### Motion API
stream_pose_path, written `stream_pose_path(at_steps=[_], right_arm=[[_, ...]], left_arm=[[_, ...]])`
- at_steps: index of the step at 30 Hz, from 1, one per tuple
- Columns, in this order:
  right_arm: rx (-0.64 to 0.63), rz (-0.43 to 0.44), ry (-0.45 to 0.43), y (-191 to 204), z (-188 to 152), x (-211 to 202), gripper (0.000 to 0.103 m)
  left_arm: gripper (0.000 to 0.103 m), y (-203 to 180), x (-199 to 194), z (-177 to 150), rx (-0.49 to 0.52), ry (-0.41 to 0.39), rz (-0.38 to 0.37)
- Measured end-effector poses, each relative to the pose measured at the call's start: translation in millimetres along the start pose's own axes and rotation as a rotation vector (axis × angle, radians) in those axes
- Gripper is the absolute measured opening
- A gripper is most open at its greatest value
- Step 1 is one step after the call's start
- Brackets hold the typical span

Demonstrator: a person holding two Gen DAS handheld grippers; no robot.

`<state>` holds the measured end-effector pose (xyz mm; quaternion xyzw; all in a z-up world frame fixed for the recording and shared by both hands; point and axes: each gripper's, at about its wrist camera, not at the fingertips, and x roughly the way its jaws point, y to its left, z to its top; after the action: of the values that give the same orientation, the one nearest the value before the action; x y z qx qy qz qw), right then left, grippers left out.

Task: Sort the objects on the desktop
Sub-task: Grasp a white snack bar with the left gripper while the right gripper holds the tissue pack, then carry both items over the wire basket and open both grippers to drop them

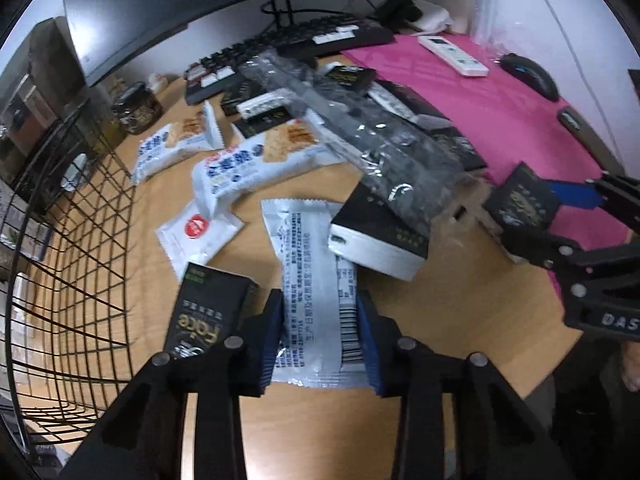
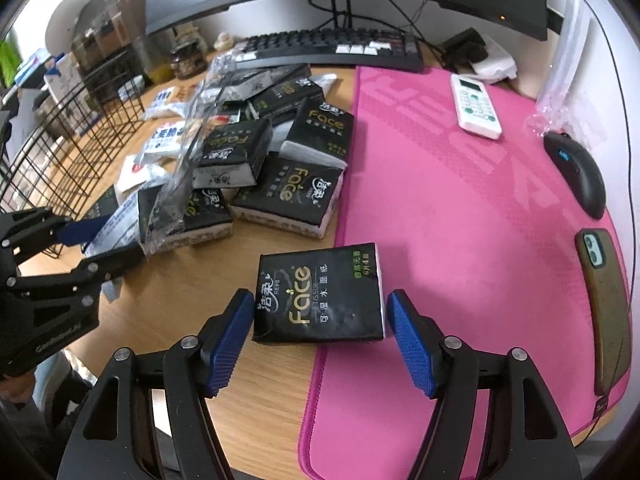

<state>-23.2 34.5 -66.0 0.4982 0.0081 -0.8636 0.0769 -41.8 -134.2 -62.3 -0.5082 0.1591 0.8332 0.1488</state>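
Observation:
In the left wrist view my left gripper (image 1: 320,336) is shut on the lower end of a silver snack packet (image 1: 308,256) that lies printed side up on the wooden desk. A black Face tissue pack (image 1: 208,312) sits just left of its fingers. In the right wrist view my right gripper (image 2: 322,340) stands open around another black Face tissue pack (image 2: 320,300), which rests flat across the edge of the pink mat (image 2: 460,208); the blue pads flank it with thin gaps. The left gripper (image 2: 100,244) shows at that view's left edge.
A black wire basket (image 1: 60,240) stands at the left. Several tissue packs (image 2: 288,188), a crumpled clear bag (image 1: 380,140) and white-blue snack packets (image 1: 248,164) crowd the desk's middle. Keyboard (image 2: 332,50), remote (image 2: 476,106), mouse (image 2: 580,172) and phone (image 2: 604,308) lie behind and right.

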Motion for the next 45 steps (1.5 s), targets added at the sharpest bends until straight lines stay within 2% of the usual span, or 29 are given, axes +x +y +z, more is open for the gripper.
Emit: stream_pose_path(at_steps=[3,6,11,14,15,16,24,31,37,41,45], right_arm=[[0.001,0.004,-0.001,-2,-1,-1,0.069],[0.015,0.015,-0.004,-4,-1,1,0.069],[0.026,0.007,-0.018,-2,-1,5,0.070],[0.012,-0.010,-0.020,1,-2,6,0.070],[0.009,-0.019,-0.020,1,-3,6,0.069],[0.008,-0.027,-0.021,2,-3,6,0.066],[0.034,-0.026,-0.020,-4,-3,0,0.063],[0.051,0.006,-0.068,-2,-1,-24,0.063],[0.048,0.053,-0.152,14,14,-59,0.063],[-0.019,0.128,-0.215,55,38,-82,0.063],[-0.118,0.223,-0.260,113,68,-92,0.063]], left_arm=[[0.041,0,-1,1,-0.015,-0.010,-0.033],[0.052,-2,3,3,-0.018,-0.017,-0.032],[0.052,-6,15,4,-0.017,-0.005,-0.009],[0.049,-2,16,6,-0.029,-0.008,-0.018],[0.044,-2,16,6,-0.030,-0.010,-0.015],[0.042,-1,16,6,-0.034,-0.010,-0.016],[0.040,-6,4,6,-0.015,-0.028,-0.018],[0.039,-5,-39,6,-0.023,-0.119,-0.028],[0.039,15,-98,0,-0.073,-0.262,-0.015],[0.039,50,-143,-8,-0.147,-0.359,0.040],[0.039,100,-165,-20,-0.243,-0.376,0.118]])
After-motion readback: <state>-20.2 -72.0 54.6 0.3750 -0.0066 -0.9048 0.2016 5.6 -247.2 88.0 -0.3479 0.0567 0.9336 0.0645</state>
